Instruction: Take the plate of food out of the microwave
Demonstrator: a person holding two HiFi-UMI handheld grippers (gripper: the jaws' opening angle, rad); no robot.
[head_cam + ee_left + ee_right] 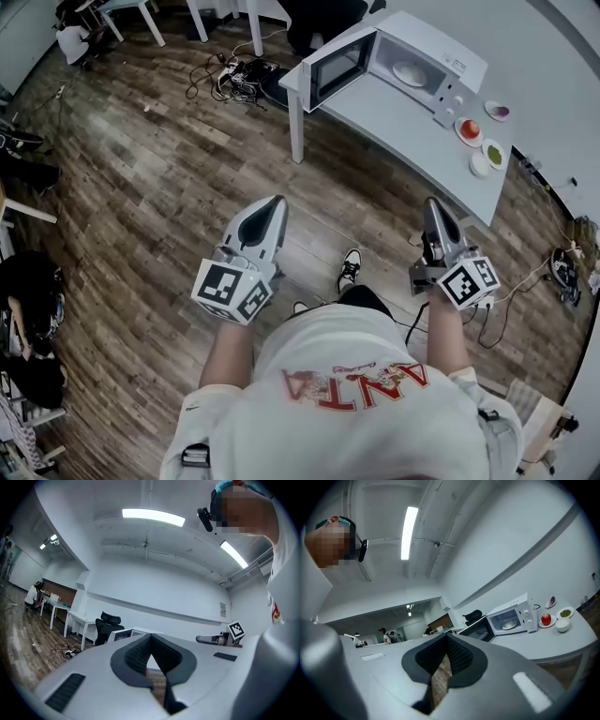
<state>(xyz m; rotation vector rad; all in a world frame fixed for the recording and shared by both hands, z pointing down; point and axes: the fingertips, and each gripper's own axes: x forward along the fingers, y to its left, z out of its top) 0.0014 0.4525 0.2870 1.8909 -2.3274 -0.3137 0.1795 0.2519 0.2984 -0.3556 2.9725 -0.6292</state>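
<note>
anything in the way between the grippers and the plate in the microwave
Nothing visible does. The microwave door is swung open, leaving the plate exposed inside, and the table in front of the opening is bare. The dishes sit beside the microwave, off the path. The left gripper and right gripper are over the floor.

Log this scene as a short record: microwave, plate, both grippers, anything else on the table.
microwave: white microwave on the white table, door open
plate: pale round plate, inside the microwave
left gripper: jaws shut, empty, short of the table
right gripper: jaws shut, empty, short of the table
extras: small dishes beside microwave, one holding a red fruit
</note>
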